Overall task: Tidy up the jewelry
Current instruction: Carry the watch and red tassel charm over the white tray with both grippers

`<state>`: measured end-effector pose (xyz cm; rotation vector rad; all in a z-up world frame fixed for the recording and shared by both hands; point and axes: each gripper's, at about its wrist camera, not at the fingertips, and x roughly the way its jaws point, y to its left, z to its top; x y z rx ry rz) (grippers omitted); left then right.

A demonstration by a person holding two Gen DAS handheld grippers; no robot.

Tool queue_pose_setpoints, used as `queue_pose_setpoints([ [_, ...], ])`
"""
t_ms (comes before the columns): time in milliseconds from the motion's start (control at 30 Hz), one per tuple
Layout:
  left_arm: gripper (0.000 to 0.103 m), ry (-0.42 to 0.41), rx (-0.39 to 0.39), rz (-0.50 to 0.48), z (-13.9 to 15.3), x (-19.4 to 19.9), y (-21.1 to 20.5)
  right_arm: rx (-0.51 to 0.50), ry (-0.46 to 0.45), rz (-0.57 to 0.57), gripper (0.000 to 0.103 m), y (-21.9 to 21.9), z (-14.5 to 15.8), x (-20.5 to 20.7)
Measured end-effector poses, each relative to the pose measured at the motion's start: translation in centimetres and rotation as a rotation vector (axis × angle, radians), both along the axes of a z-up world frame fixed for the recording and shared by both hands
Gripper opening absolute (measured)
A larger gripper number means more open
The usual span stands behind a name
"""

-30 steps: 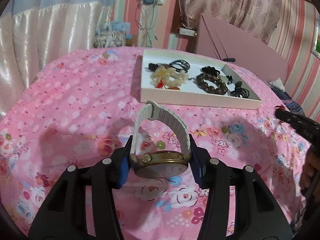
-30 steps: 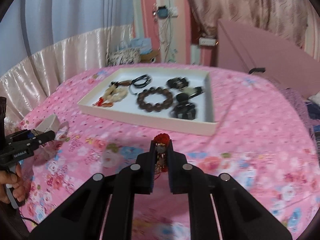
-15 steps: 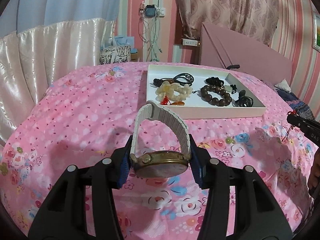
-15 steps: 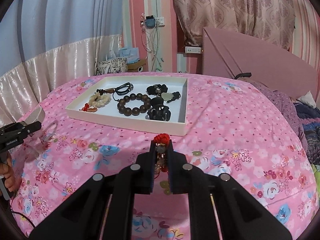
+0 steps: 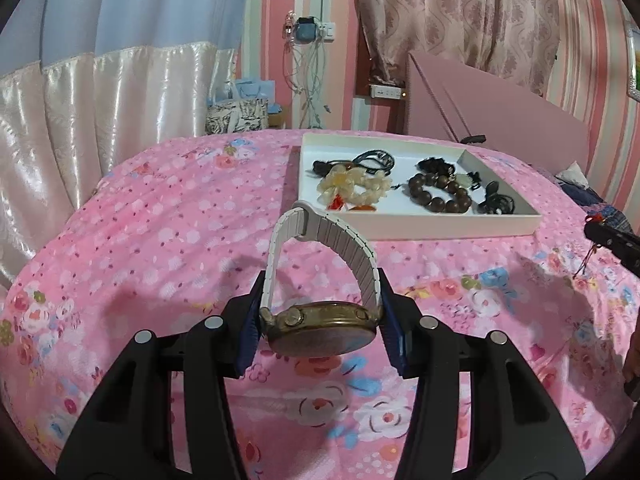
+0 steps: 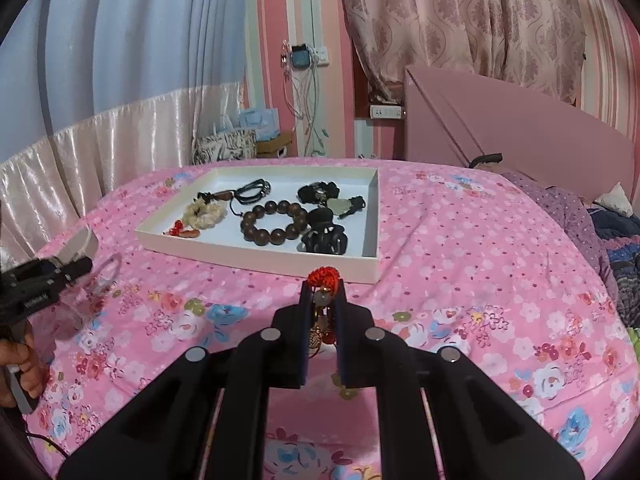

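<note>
White tray on the pink bedspread already held several bracelets and cords. Two items remained outside it: the left gripper was clamped across a gold-cased watch; the right gripper, nearly closed, pinched a red-knotted charm.

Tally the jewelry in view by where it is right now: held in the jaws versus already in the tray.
Held in jaws: 2, a wristwatch in the left gripper and a red-knot charm in the right gripper.
In the white tray: about 6, including a pale bead bracelet and a dark bead bracelet; the black pieces overlap, so that count is approximate.
Total: about 8.
</note>
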<state>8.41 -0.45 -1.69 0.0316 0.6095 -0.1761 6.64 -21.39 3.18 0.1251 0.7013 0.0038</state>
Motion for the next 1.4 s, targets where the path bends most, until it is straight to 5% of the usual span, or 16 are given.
queue_pose_setpoints([
  [1033, 0.050, -0.057, 0.076, 0.035, 0.5, -0.8, -0.7, 0.005, -0.008, -0.028, 0.010, -0.1, -1.2, -0.2],
  [1400, 0.050, 0.003, -0.048, -0.011, 4.1, 2.9, -0.6, 0.106, -0.006, 0.006, 0.010, -2.3, 1.9, 3.0],
])
